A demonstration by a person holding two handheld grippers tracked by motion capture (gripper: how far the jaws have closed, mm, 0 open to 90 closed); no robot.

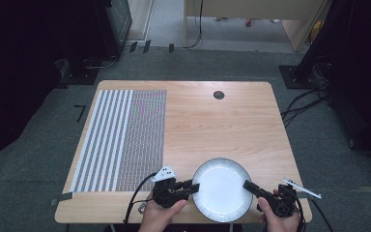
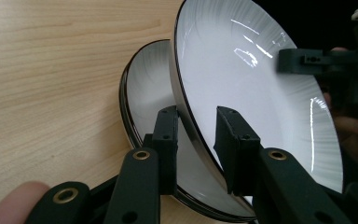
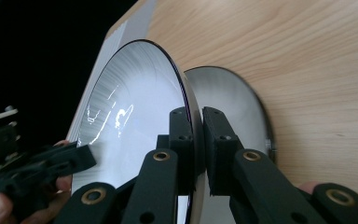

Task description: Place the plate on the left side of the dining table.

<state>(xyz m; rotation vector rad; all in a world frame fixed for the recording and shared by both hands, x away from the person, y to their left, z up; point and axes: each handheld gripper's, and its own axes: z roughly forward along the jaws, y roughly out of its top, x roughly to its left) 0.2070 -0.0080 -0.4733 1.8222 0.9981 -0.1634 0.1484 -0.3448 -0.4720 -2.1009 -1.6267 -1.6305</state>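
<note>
Beyond both grippers, a wooden table (image 1: 222,125) is seen, with a striped mat (image 1: 121,140) laid well off to the far left of the left gripper (image 1: 192,187). Between the two grippers, a white upper plate (image 1: 222,189) with a dark rim is held tilted above a lower plate (image 2: 144,93) that lies flat on the wood; in the left gripper view the lower plate is seen just behind and under the raised one. The upper plate's right rim is clamped between the jaws of the right gripper (image 3: 196,140), the pads pressed against both faces. The left gripper's jaws are set astride the opposite rim, one on each side; whether its pads already press cannot be told.
</note>
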